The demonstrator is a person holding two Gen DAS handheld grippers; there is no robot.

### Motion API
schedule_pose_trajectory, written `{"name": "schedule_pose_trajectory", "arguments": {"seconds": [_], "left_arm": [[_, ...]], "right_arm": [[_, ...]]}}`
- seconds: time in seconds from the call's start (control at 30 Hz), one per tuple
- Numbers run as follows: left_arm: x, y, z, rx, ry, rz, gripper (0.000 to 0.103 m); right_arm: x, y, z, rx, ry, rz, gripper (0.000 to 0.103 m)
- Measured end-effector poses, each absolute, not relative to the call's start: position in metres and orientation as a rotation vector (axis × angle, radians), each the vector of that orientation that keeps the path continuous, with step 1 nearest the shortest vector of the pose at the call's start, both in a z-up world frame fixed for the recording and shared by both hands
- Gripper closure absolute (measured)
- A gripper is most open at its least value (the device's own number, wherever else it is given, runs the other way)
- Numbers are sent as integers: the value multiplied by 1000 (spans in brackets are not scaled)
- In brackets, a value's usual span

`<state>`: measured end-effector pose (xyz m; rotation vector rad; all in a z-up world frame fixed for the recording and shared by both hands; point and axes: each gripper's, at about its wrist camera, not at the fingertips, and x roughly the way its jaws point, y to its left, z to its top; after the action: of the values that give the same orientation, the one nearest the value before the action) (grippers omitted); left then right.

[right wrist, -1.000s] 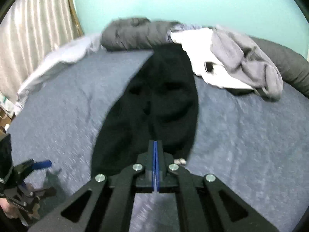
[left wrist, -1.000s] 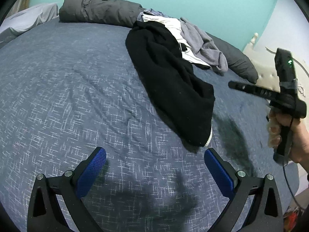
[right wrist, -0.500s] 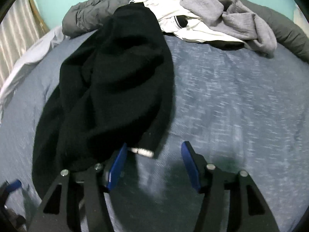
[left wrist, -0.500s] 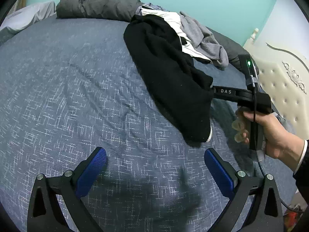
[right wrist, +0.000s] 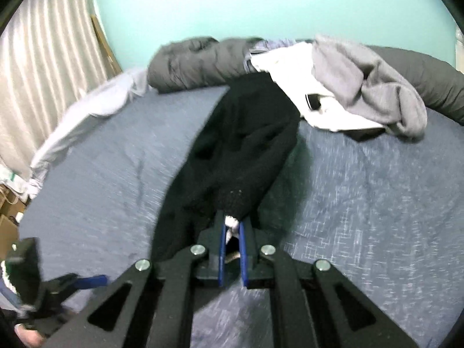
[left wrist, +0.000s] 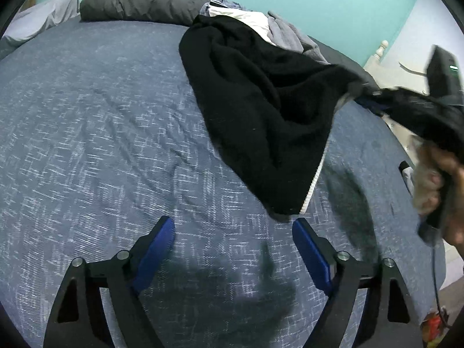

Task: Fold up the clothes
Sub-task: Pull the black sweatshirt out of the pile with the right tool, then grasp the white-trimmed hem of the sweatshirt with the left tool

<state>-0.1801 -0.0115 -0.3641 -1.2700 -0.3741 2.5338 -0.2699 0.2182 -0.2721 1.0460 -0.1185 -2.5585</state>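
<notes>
Black sweater point(right wrist: 240, 156) pinched in closing right tongs point(right wrist: 232, 229); left tongs point(left wrist: 233, 240) wide, closing, empty.

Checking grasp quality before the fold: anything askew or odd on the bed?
Nothing damaged. The black sweater lies bunched and twisted, not flat; the right gripper, jaws closing, pinches one white-trimmed edge, stretching it sideways. Its far end overlaps the unfolded clothes pile. The left gripper, jaws closing, holds nothing.

Right claw point(right wrist: 232, 229) closing, pinching cloth, left claw point(left wrist: 233, 232) wide, empty, closing
</notes>
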Motion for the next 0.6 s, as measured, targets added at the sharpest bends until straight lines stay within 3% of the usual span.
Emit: {"name": "schedule_pose_trajectory", "arguments": {"seconds": [0.27,0.33,0.6], "left_arm": [[-191,9,-371,-1277,-380,2521,16],[-193,13,-372,-1289,-349,2538,9],[-196,21,-378,-1337,-277,2594,4]], "right_arm": [[-232,237,-260,1051,-150,-2538,96],[-226,242,-264,1068,-157,-2534,96],[-221,251,-281,1098,-195,-2507,96]]}}
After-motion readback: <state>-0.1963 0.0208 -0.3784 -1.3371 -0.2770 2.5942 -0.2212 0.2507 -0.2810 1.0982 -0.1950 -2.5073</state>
